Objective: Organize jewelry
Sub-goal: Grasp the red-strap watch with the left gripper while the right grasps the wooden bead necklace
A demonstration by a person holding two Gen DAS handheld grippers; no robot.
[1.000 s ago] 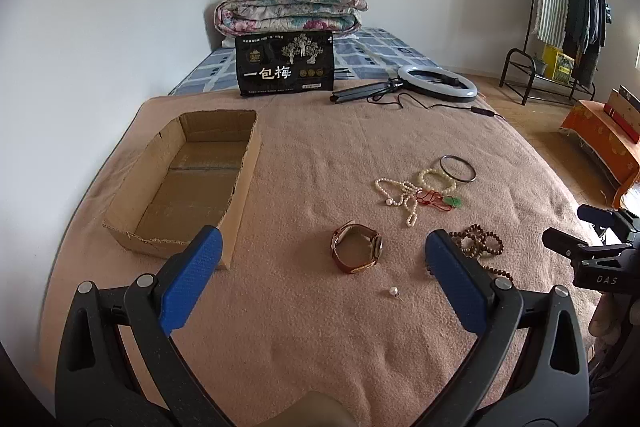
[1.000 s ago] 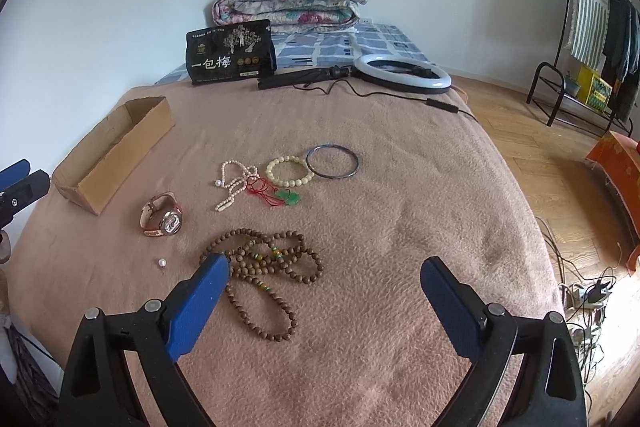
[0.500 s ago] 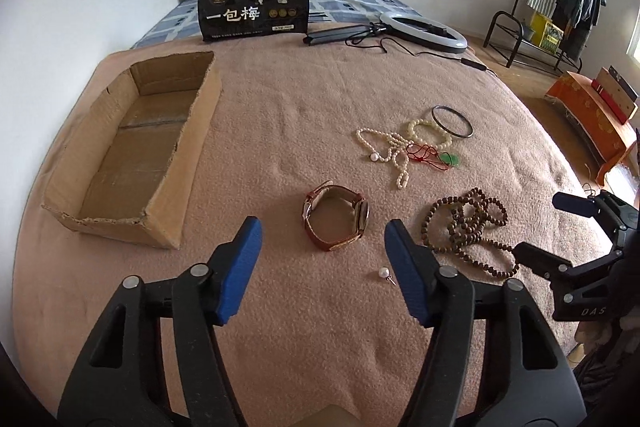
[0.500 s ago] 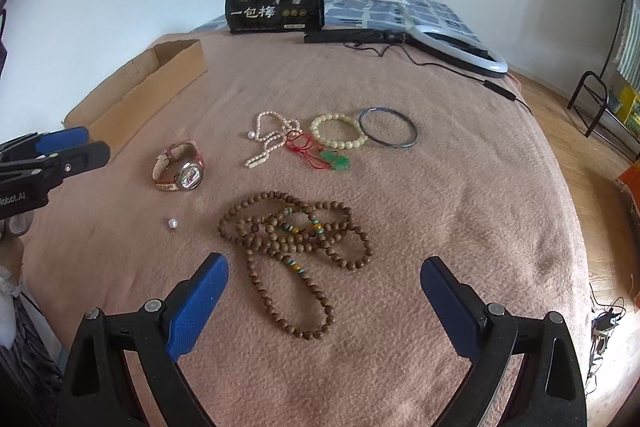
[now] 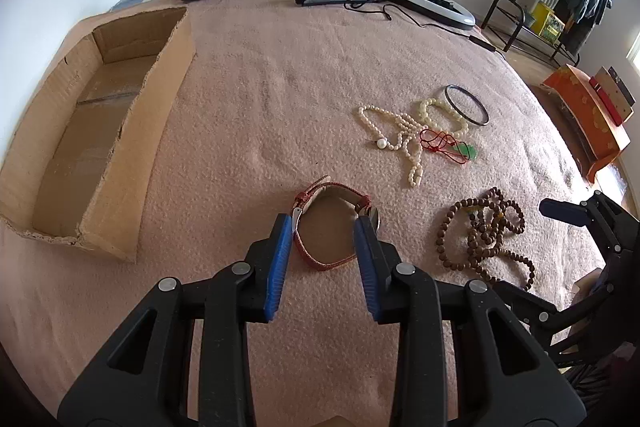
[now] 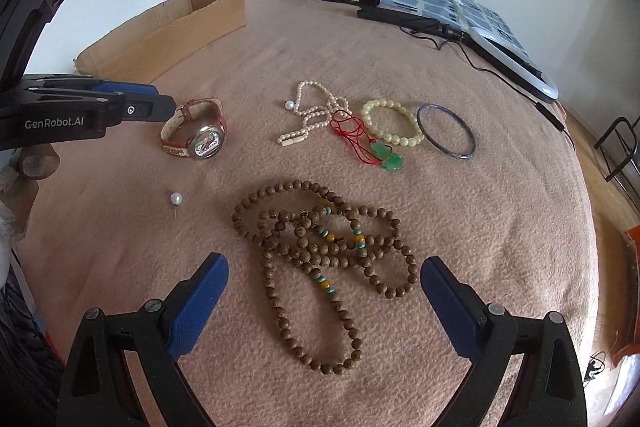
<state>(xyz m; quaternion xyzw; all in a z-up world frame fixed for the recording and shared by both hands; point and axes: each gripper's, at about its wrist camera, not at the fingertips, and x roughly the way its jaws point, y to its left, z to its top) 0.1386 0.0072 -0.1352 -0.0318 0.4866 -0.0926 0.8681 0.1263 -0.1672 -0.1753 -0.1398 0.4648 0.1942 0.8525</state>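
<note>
A pink blanket (image 5: 280,75) was spread over the bed, with an open cardboard box (image 5: 92,131) parked at its left edge. The left gripper (image 5: 326,223) was lowered around the red-strapped watch (image 5: 332,223), pads flanking the strap, full clamping couldn't be told. The right gripper (image 6: 324,267) was held wide apart over the wooden bead necklace (image 6: 320,251). A loose pearl (image 6: 176,198) was spotted near the watch.

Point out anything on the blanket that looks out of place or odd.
A single loose pearl on a pin lies alone, apart from the pearl necklace, like a stray earring. The red-corded jade pendant is tangled over that necklace. The cardboard box has ragged, torn edges.
</note>
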